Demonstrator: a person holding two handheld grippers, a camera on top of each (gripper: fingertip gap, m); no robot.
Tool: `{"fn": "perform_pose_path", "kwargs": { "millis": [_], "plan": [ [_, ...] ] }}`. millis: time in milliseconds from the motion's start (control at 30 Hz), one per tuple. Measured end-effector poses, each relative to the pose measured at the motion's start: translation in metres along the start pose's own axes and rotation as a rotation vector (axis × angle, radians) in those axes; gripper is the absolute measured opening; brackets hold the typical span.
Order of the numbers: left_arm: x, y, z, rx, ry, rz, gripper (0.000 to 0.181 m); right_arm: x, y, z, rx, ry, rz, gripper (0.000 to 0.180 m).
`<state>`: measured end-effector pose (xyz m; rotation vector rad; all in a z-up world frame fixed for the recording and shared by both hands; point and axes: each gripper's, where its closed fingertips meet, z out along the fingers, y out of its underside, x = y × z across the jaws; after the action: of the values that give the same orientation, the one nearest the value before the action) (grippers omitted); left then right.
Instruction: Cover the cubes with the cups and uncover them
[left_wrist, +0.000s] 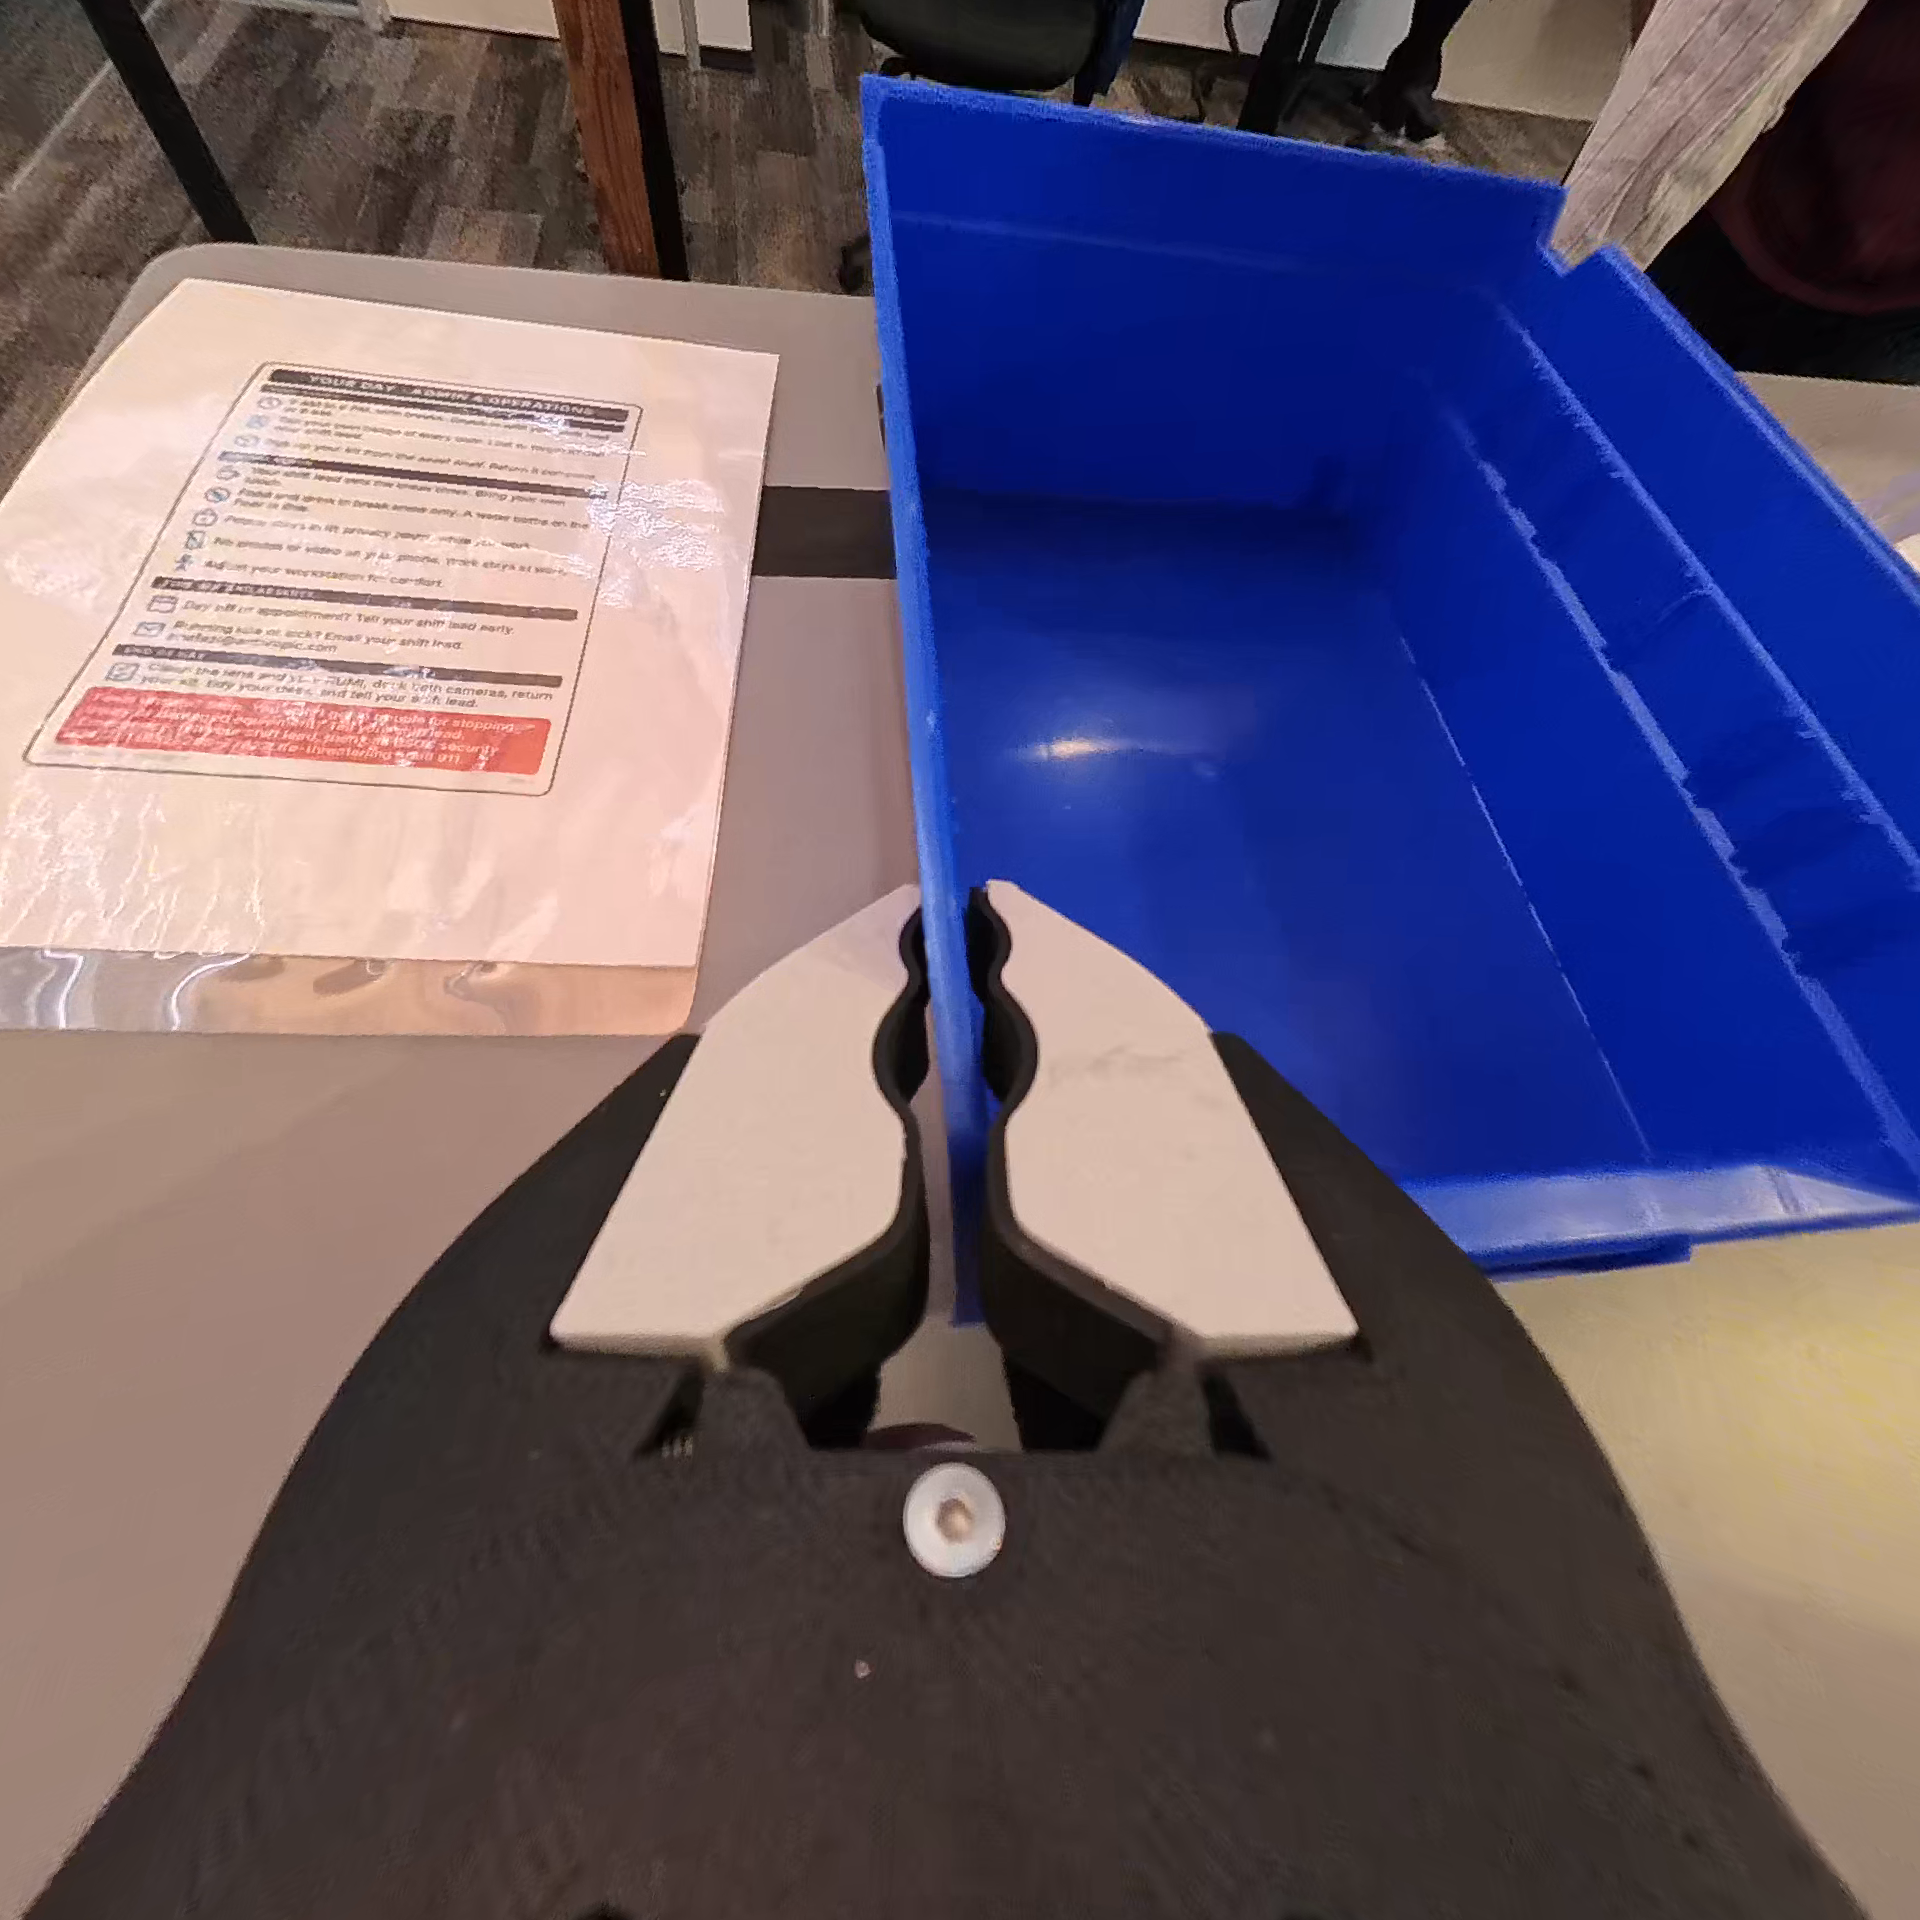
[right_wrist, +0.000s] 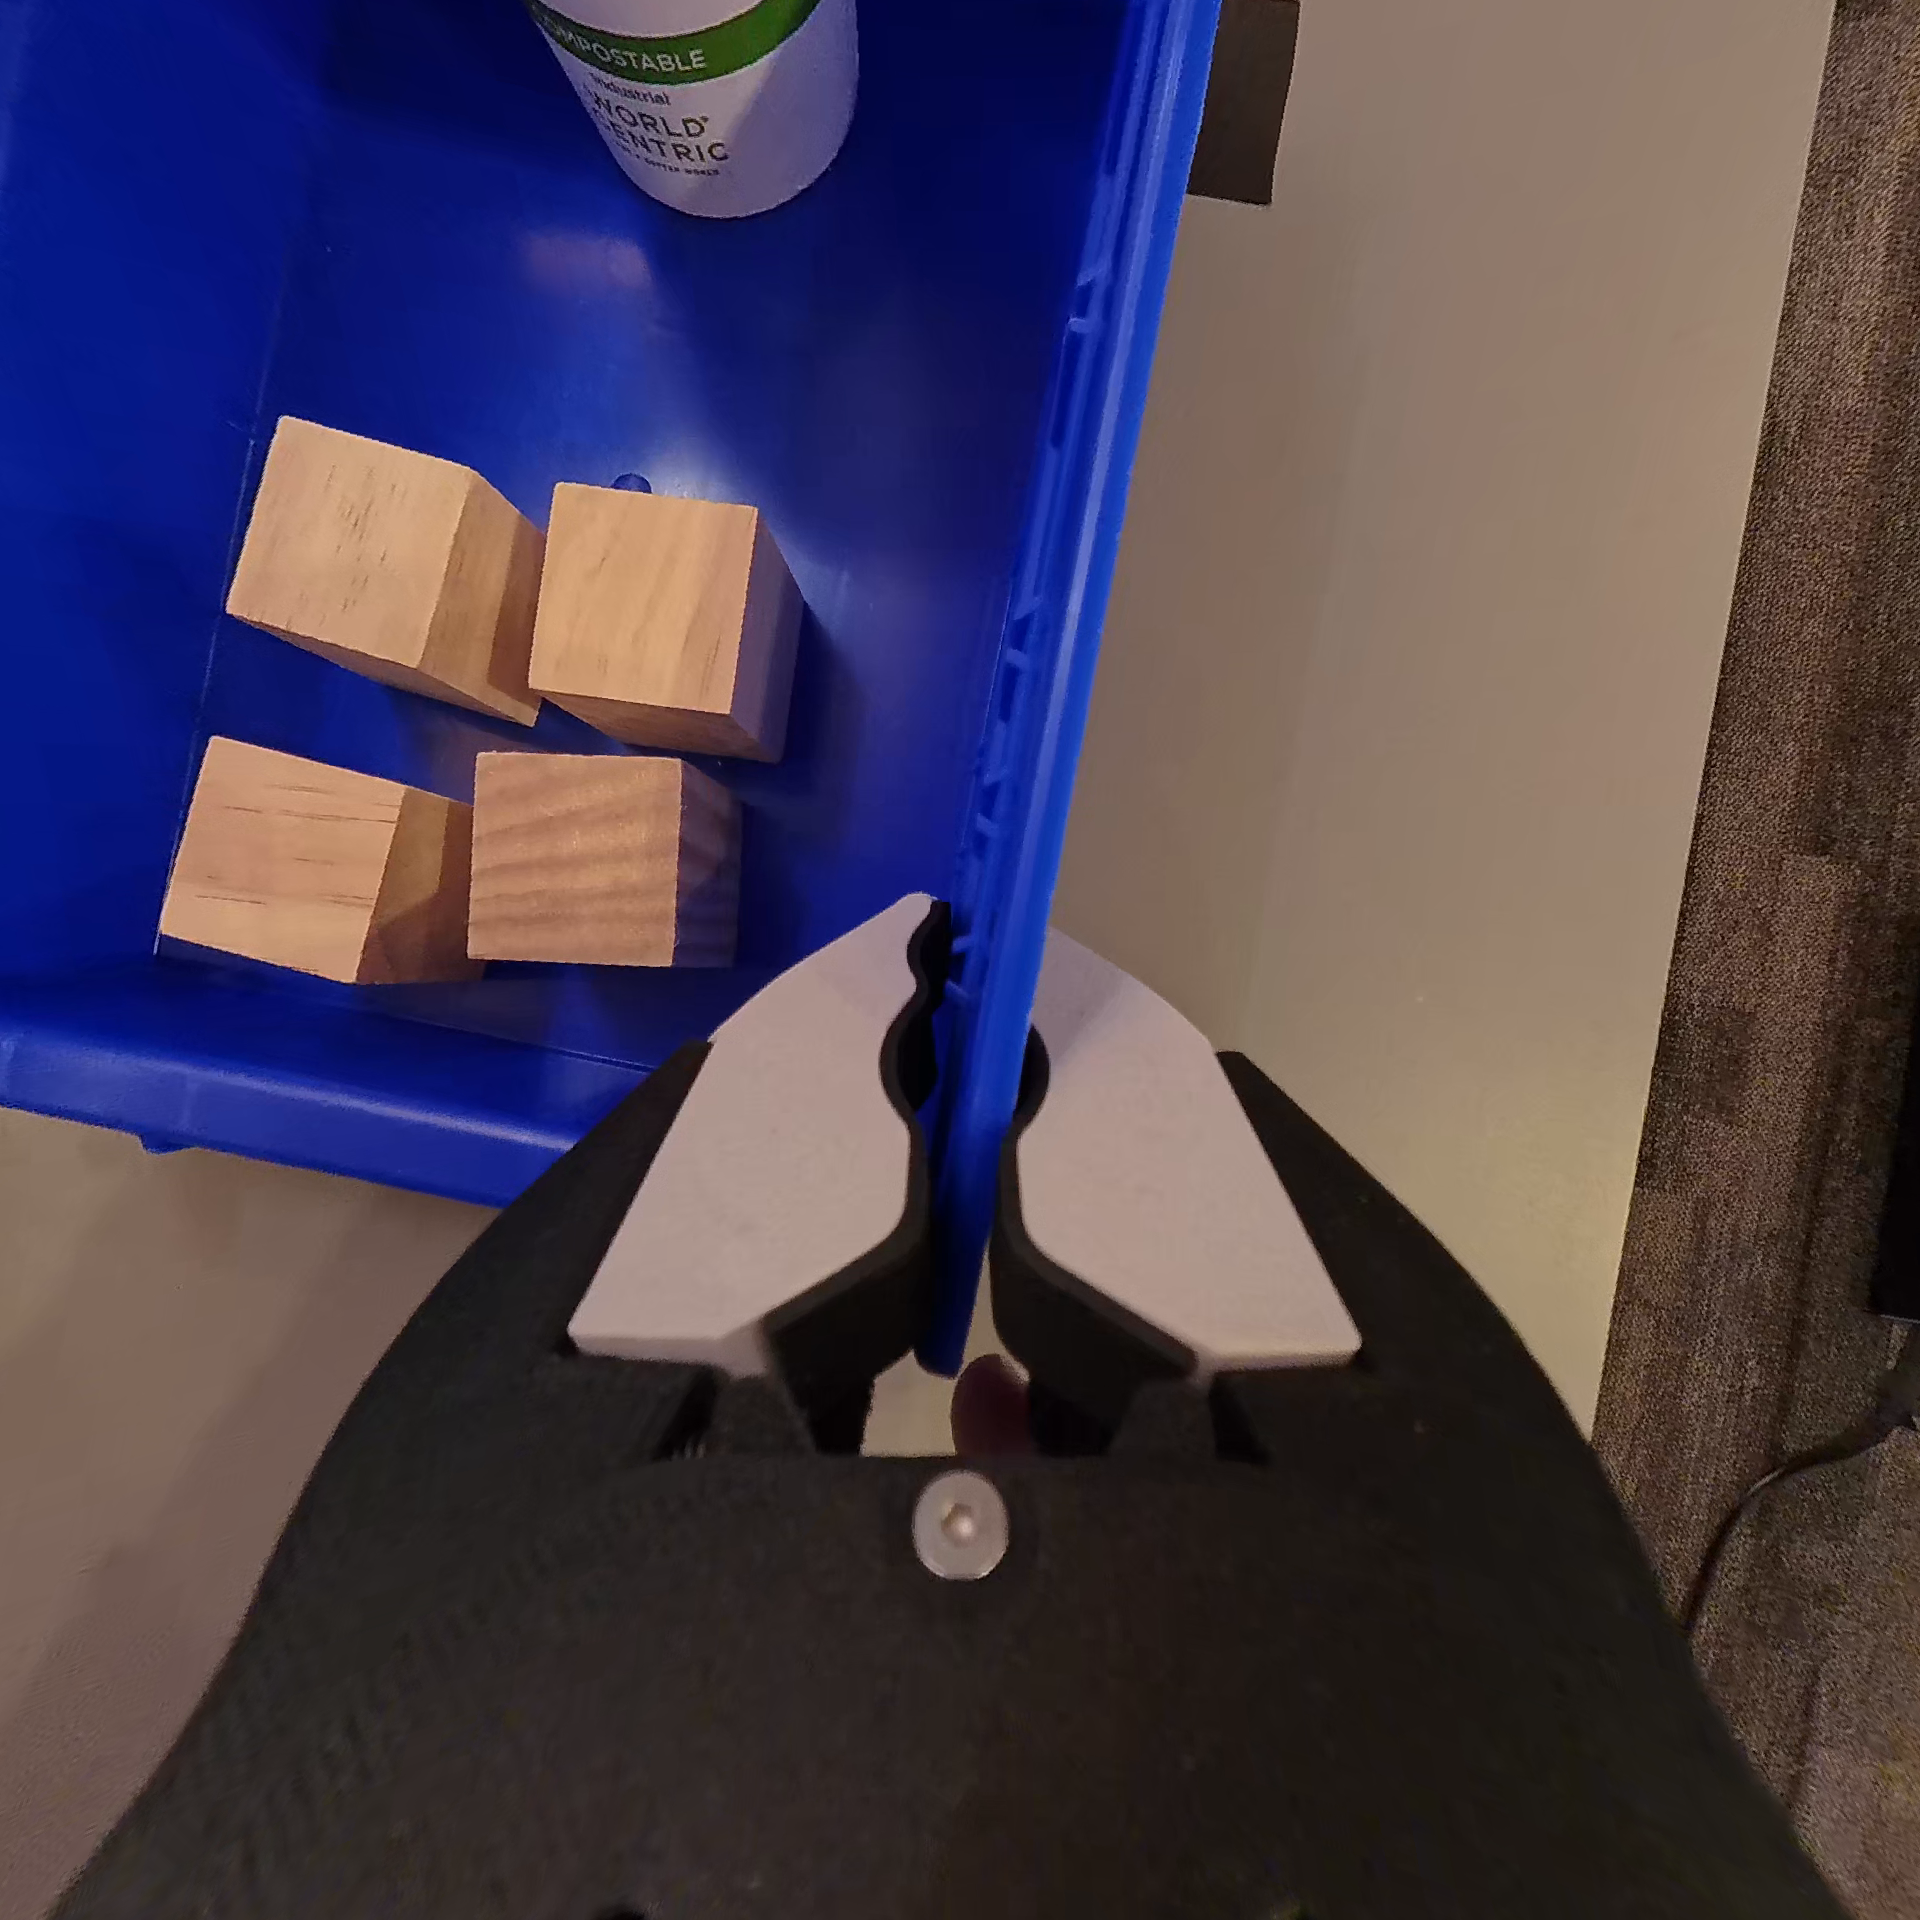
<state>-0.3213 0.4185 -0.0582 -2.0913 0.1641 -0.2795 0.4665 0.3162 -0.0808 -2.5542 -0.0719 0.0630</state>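
Four wooden cubes (right_wrist: 457, 696) lie inside the blue bin (right_wrist: 727, 436), at the left centre of the right wrist view, in a loose two-by-two group near its corner. They are pale, uncovered, slightly turned. One white cup (right_wrist: 717, 104) with green band lies at the top centre.

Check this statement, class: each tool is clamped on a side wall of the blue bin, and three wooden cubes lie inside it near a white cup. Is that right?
The count is wrong: the right wrist view shows four wooden cubes, not three. The rest holds: the left tool and the right tool each clamp a wall of the blue bin, and a white cup lies inside.
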Motion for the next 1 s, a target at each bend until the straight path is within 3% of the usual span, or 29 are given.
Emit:
{"fn": "perform_pose_path", "kwargs": {
  "millis": [1000],
  "plan": [
    [0.024,0.02,-0.094,0.12,0.036,-0.086,0.005,-0.036,0.079,-0.051,0.002,-0.055,-0.03,0.006]
  ]
}}
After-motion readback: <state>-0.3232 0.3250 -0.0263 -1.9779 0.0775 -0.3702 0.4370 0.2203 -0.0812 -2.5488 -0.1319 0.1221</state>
